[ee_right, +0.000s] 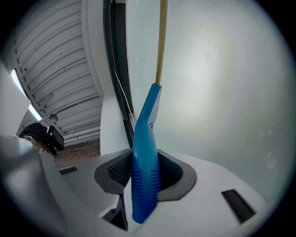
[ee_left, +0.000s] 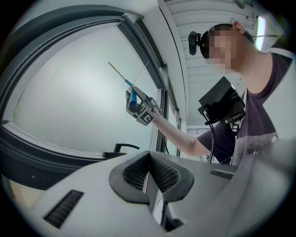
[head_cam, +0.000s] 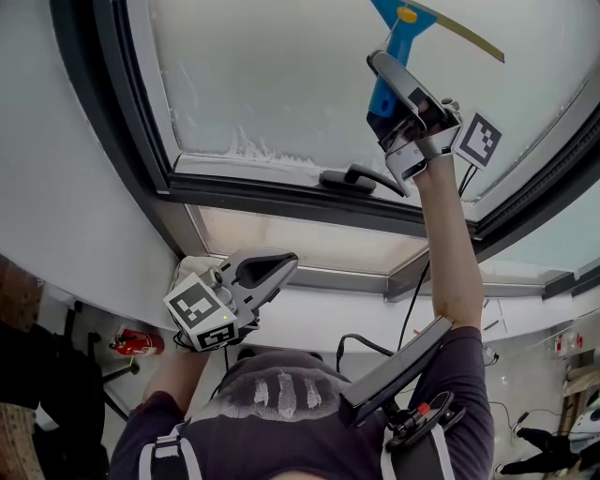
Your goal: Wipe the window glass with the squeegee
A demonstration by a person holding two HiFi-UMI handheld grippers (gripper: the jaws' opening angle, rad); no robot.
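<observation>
The squeegee (head_cam: 397,49) has a blue ribbed handle and a thin yellow blade (head_cam: 462,29) that lies against the frosted window glass (head_cam: 281,75). My right gripper (head_cam: 386,105) is raised up to the pane and shut on the blue handle. In the right gripper view the handle (ee_right: 145,157) stands between the jaws of the right gripper (ee_right: 145,175), and the yellow blade (ee_right: 160,41) runs up along the glass (ee_right: 222,92). My left gripper (head_cam: 270,272) hangs low below the sill, shut and empty. In its own view the left gripper (ee_left: 149,170) has its pads pressed together, and the squeegee (ee_left: 132,94) shows far off.
A black window handle (head_cam: 352,178) sits on the dark frame (head_cam: 122,122) just below my right gripper. A white sill (head_cam: 356,309) runs under the window. A red object (head_cam: 136,342) lies low at the left. A black device (head_cam: 394,370) is strapped at the person's chest.
</observation>
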